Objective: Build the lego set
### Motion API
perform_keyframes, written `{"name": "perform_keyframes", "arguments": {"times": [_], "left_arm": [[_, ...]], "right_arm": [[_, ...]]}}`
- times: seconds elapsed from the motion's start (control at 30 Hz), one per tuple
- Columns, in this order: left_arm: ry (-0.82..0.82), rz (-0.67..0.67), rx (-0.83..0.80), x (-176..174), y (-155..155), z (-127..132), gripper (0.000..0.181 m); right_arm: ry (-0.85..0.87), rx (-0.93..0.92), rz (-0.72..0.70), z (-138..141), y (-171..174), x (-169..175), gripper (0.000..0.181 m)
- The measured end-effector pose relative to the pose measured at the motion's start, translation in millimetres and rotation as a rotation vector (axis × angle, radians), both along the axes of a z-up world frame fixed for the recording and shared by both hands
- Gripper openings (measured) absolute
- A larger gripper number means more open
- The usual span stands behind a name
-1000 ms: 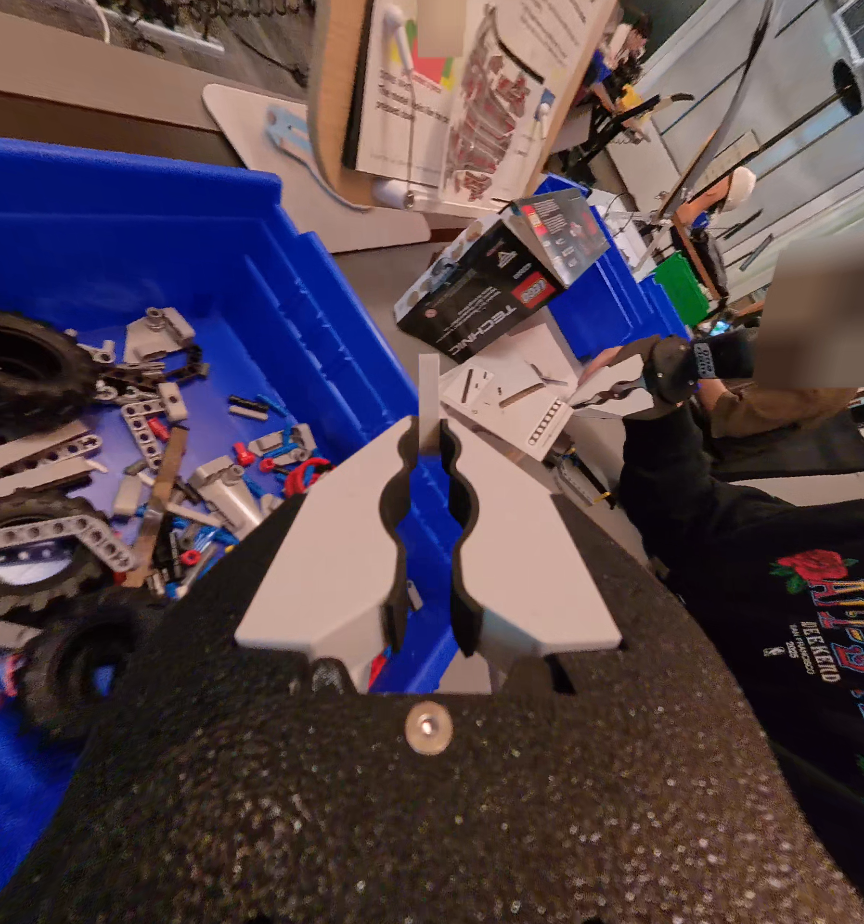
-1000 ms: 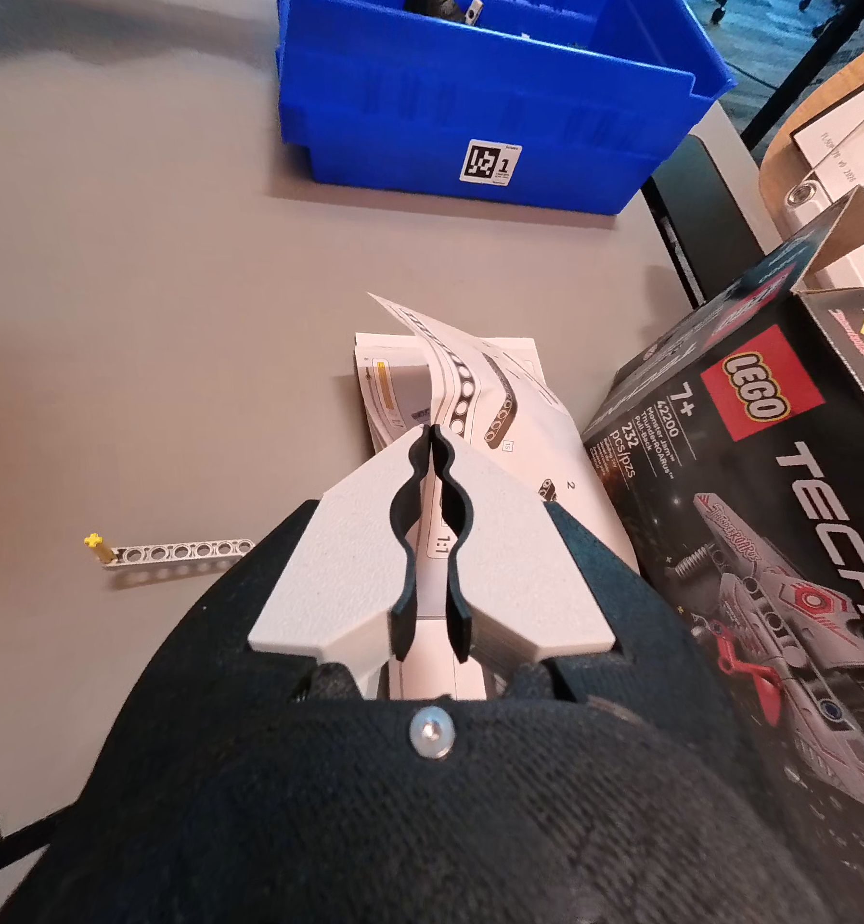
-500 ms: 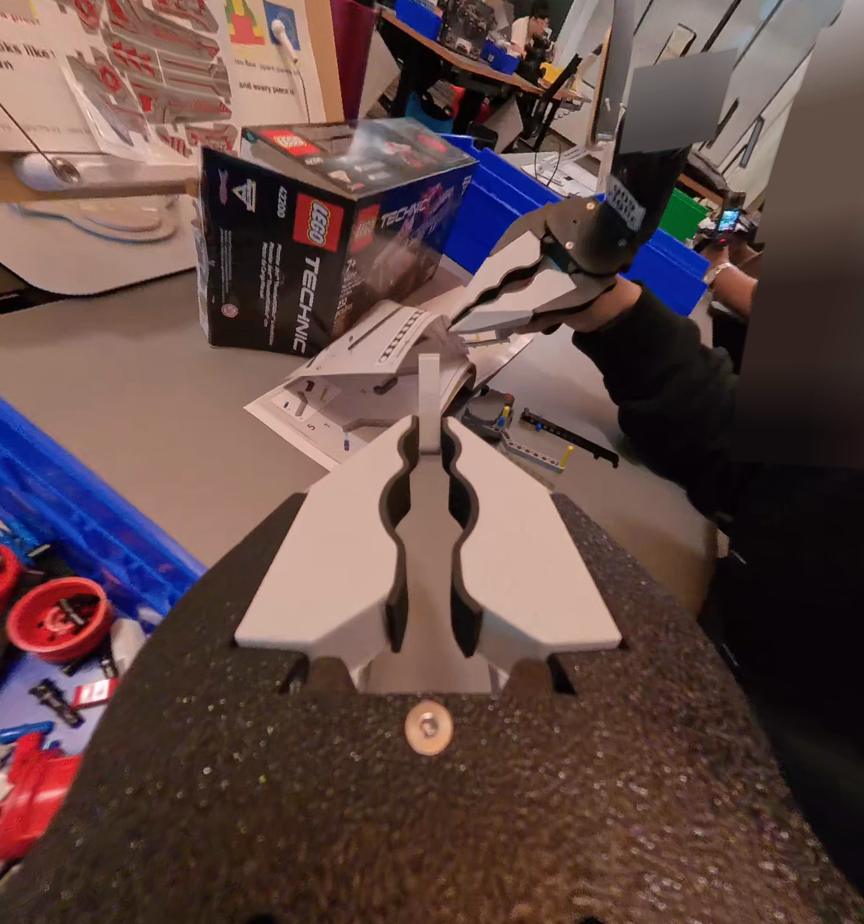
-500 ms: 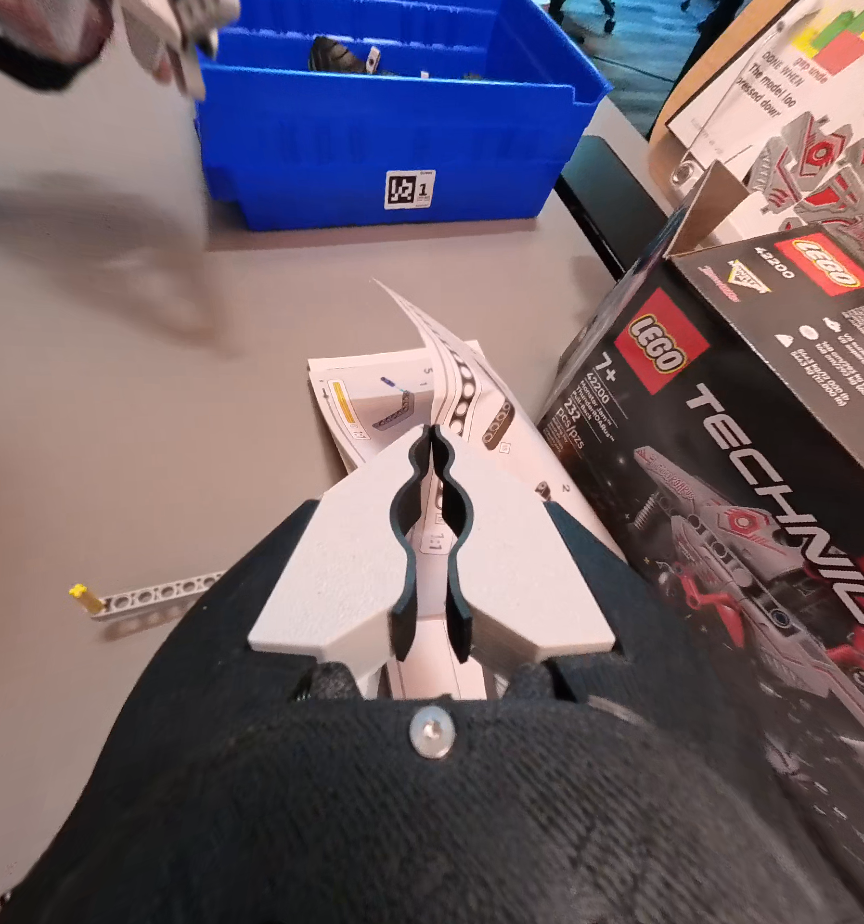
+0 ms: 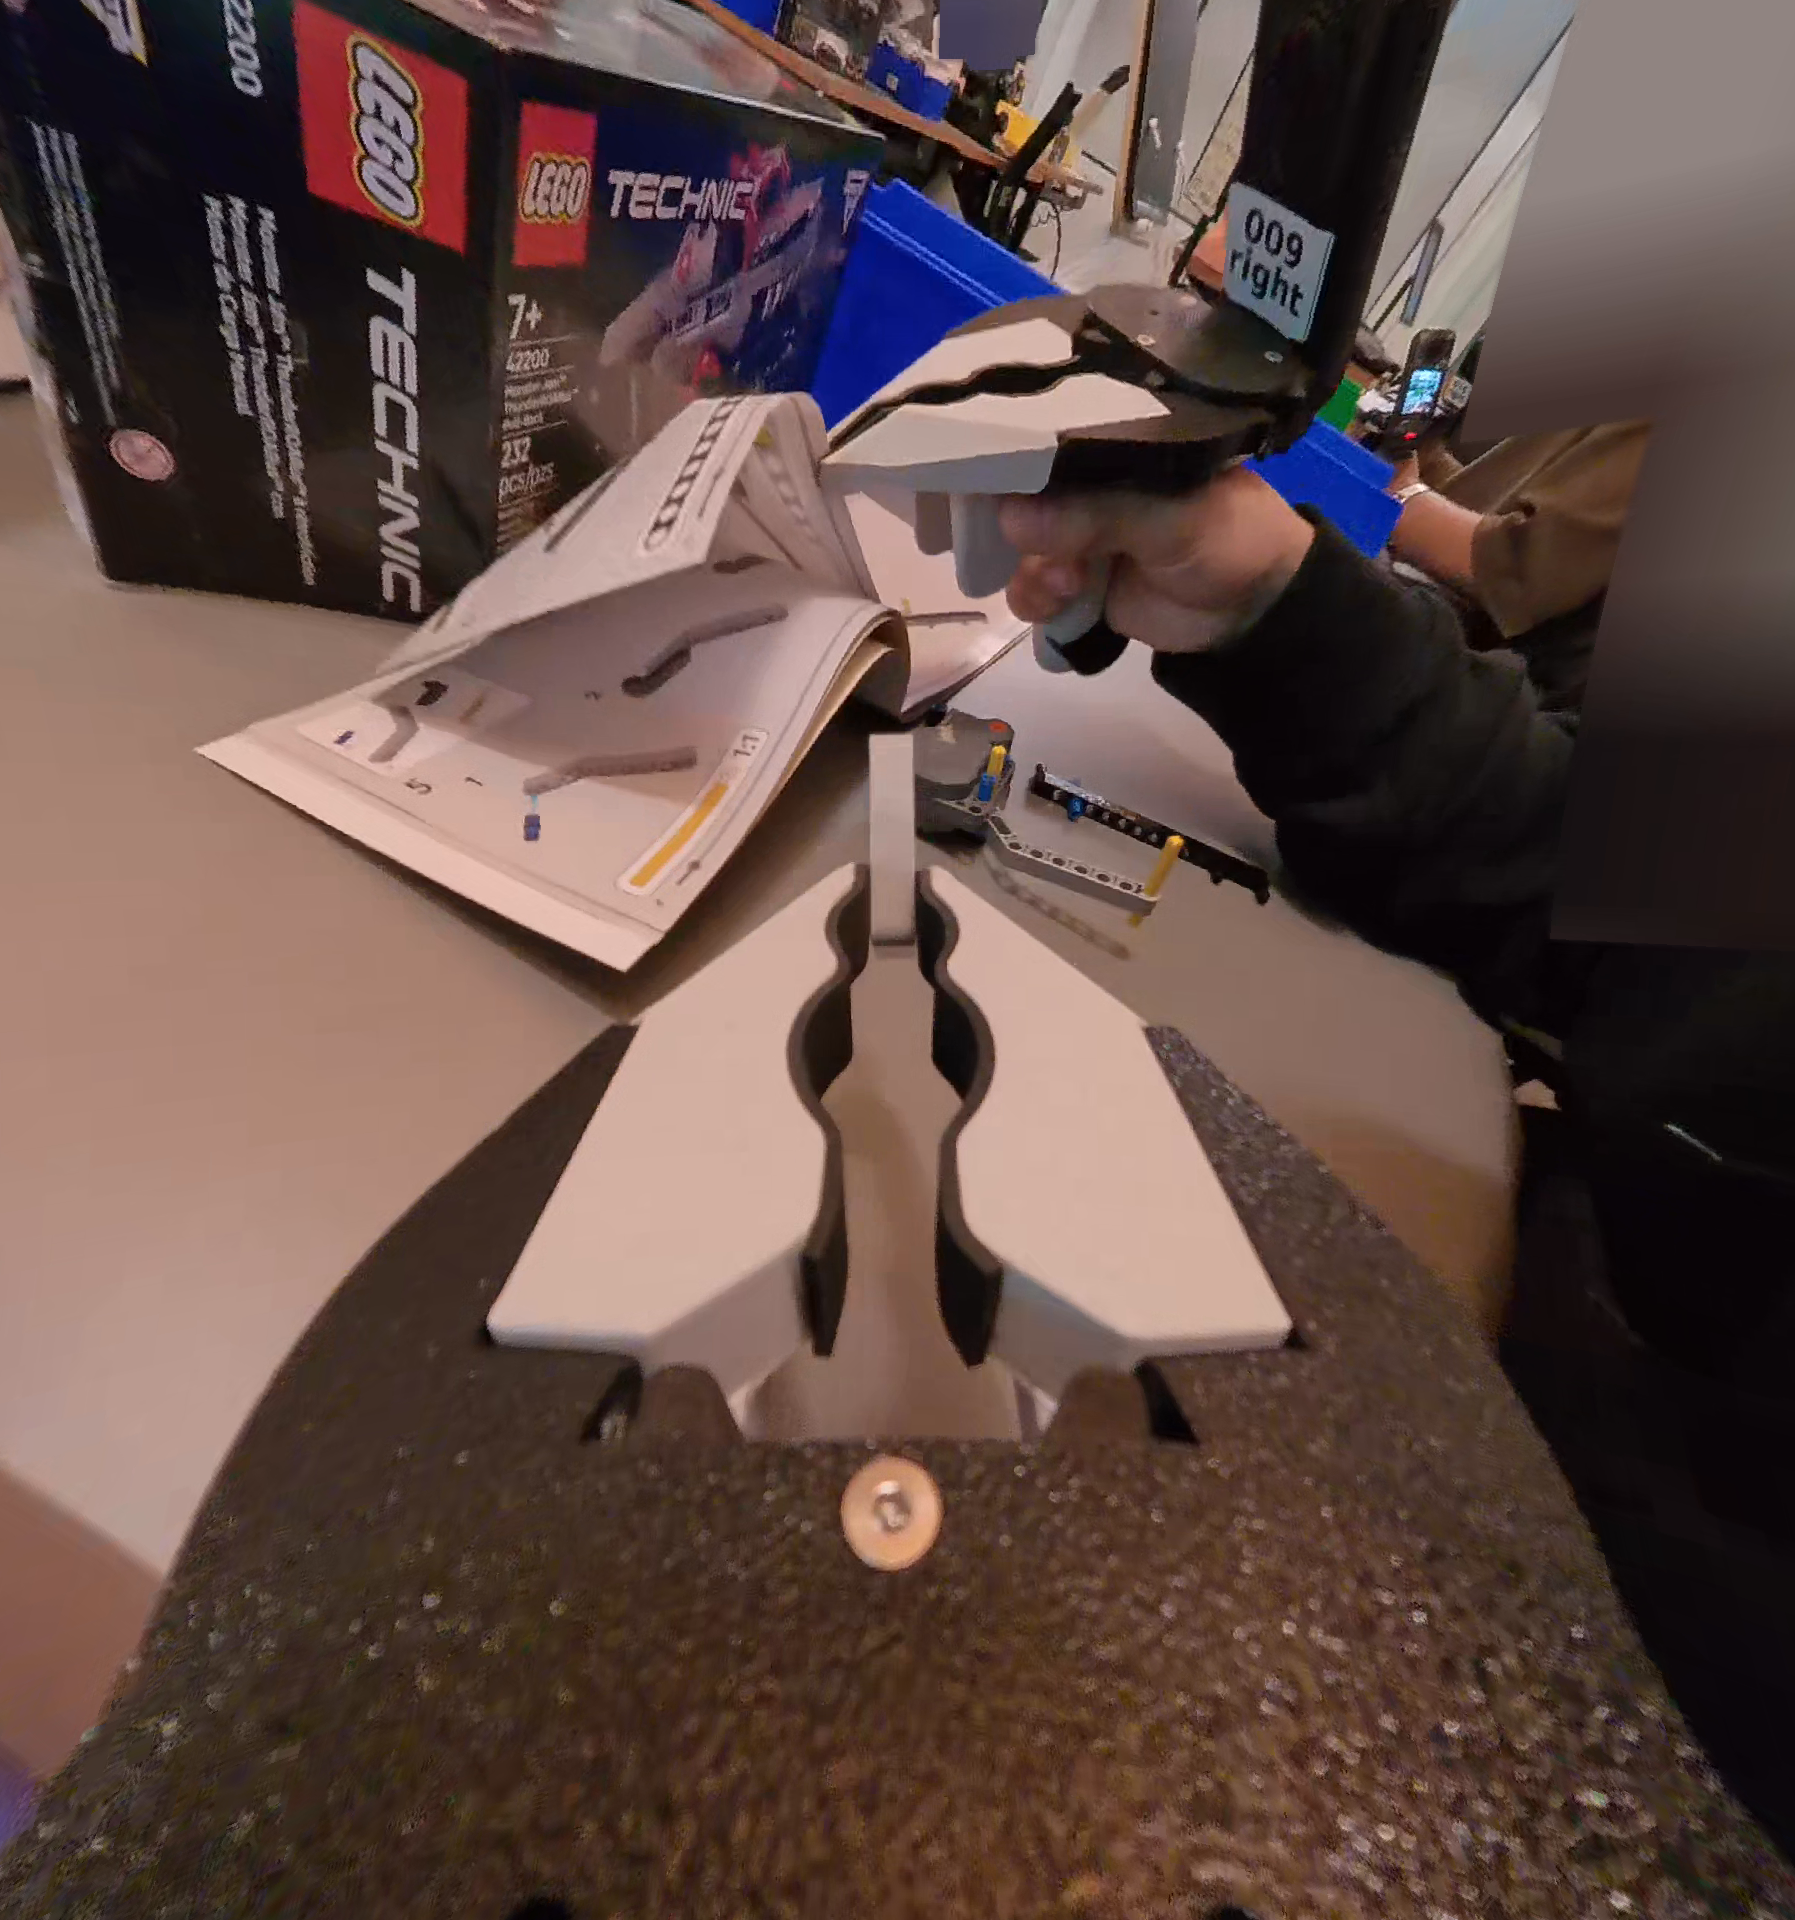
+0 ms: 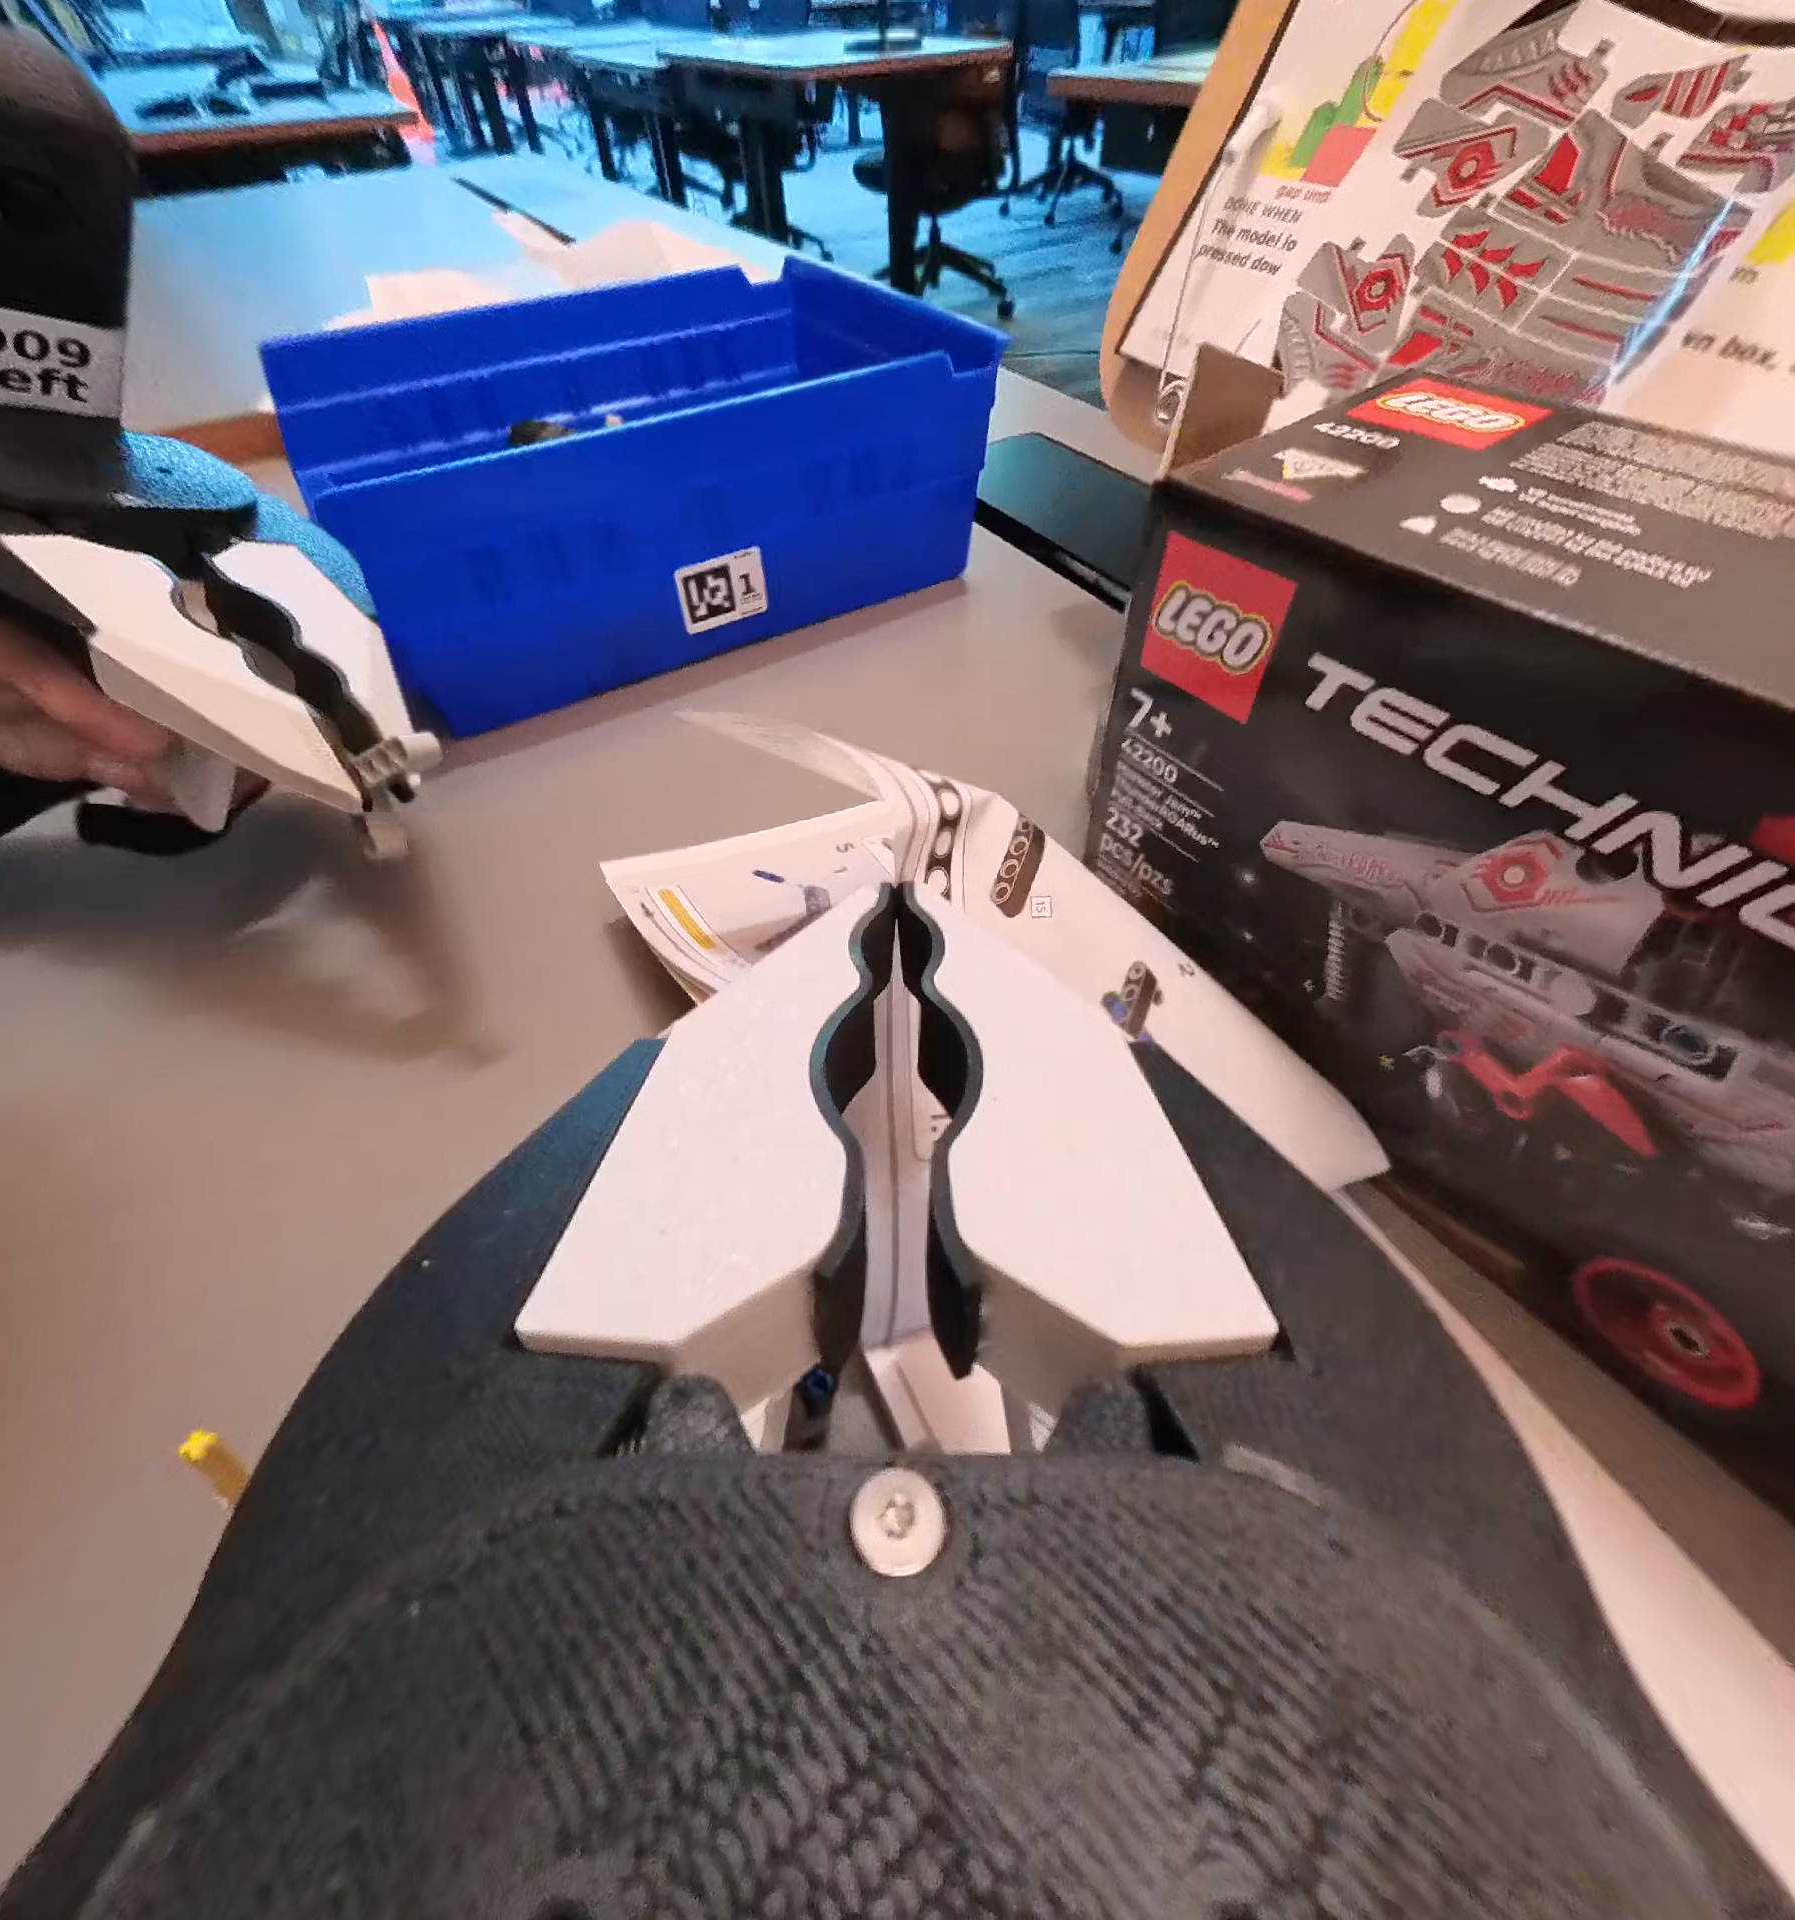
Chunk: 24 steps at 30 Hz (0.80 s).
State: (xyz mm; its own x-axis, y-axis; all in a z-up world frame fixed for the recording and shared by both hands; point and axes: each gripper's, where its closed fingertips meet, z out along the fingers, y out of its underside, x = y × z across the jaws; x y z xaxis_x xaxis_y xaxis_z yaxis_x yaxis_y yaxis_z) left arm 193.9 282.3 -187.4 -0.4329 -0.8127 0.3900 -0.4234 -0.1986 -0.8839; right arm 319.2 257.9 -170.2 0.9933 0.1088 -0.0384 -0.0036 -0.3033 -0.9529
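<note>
Your left gripper point(image 5: 891, 906) is clamped on a slim light-grey plastic beam point(image 5: 890, 831), held above the grey tabletop point(image 5: 145, 1039). Your right gripper point(image 6: 895, 902) is pinched shut on a lifted page of the open white paper instruction booklet point(image 6: 758, 904), which lies against the black cardboard set box point(image 6: 1495, 831). A partly built grey beam assembly with yellow pins point(image 5: 1059, 857) sits just past the booklet. The blue plastic parts bin point(image 6: 644, 520) stands farther back.

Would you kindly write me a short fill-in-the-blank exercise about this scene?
1. The left tongs grip a light grey ____ piece.
2. The right tongs pinch a page of the instruction ____.
3. The parts bin is ____ in colour.
4. The set's box stands on the ____.

Answers: lego; booklet; blue; table
</note>
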Motion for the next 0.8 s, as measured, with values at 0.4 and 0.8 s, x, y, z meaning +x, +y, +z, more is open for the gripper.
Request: {"name": "perform_keyframes", "arguments": {"times": [0.4,0.8], "left_arm": [[0.075,0.002,0.022,0.6,0.6,-16.5,0.005],[0.151,0.011,0.015,-0.9,2.5,-28.6,0.005]], "right_arm": [[0.005,0.001,-0.011,-1.7,-2.2,2.2,0.000],[0.031,0.002,-0.013,-3.2,-4.4,4.9,0.000]]}}
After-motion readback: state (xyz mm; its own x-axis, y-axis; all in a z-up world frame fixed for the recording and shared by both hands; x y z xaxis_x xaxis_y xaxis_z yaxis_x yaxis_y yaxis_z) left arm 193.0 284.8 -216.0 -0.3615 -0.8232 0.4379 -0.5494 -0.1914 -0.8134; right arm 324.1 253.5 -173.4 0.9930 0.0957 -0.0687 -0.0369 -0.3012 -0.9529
